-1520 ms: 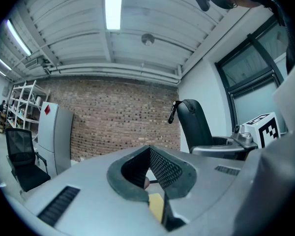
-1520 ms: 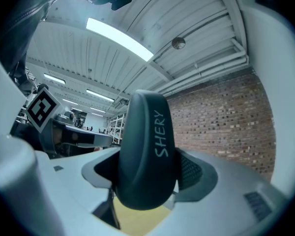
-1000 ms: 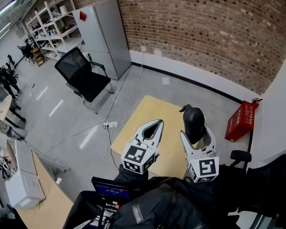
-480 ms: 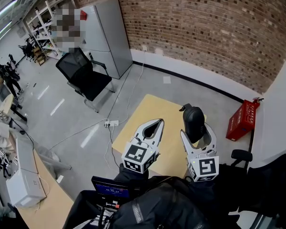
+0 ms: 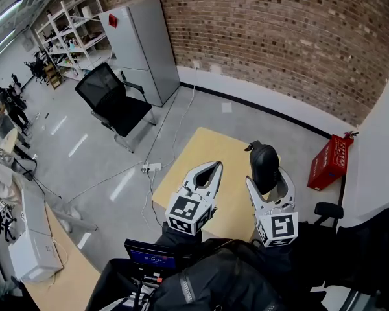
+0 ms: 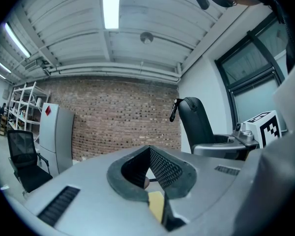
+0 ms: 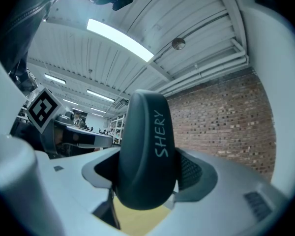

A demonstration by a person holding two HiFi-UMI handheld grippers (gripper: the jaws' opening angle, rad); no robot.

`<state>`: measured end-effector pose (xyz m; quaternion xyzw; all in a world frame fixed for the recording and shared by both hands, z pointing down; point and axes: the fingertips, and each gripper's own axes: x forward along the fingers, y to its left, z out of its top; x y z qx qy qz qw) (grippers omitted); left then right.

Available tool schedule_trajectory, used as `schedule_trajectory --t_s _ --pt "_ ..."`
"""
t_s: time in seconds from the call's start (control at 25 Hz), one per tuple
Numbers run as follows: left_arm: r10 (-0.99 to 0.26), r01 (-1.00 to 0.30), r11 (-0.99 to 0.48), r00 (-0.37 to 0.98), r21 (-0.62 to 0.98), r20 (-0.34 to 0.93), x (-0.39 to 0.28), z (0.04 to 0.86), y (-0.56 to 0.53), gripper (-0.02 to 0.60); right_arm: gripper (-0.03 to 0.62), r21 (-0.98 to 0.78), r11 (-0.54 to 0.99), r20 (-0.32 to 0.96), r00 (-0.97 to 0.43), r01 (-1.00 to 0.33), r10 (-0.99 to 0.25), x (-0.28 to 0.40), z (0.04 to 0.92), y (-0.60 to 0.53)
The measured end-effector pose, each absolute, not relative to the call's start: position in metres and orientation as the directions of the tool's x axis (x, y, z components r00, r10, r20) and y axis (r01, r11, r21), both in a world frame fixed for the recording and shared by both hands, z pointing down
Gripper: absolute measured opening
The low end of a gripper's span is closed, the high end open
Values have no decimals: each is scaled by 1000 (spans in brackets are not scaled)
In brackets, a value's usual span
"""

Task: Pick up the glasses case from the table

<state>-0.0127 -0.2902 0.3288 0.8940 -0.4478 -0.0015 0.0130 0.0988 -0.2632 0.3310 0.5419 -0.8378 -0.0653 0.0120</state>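
The black glasses case stands upright between the jaws of my right gripper, which is shut on it above the small wooden table. In the right gripper view the case fills the gap between the pads, with pale lettering down its side. My left gripper hovers beside it at the same height, jaws shut with nothing in them. The left gripper shows its ribbed pads meeting at the tip, and the held case rises to its right.
A black office chair and a grey cabinet stand on the floor at the far left. A red box sits by the wall on the right. A brick wall runs along the back, and a power strip lies by the table's left edge.
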Motion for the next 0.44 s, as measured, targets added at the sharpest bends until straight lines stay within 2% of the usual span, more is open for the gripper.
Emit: schedule_trajectory --t_s 0.44 --pt "-803 -803 -596 596 9 26 -8 333 -290 0 341 112 403 -38 -409 -908 -912 103 335 -263"
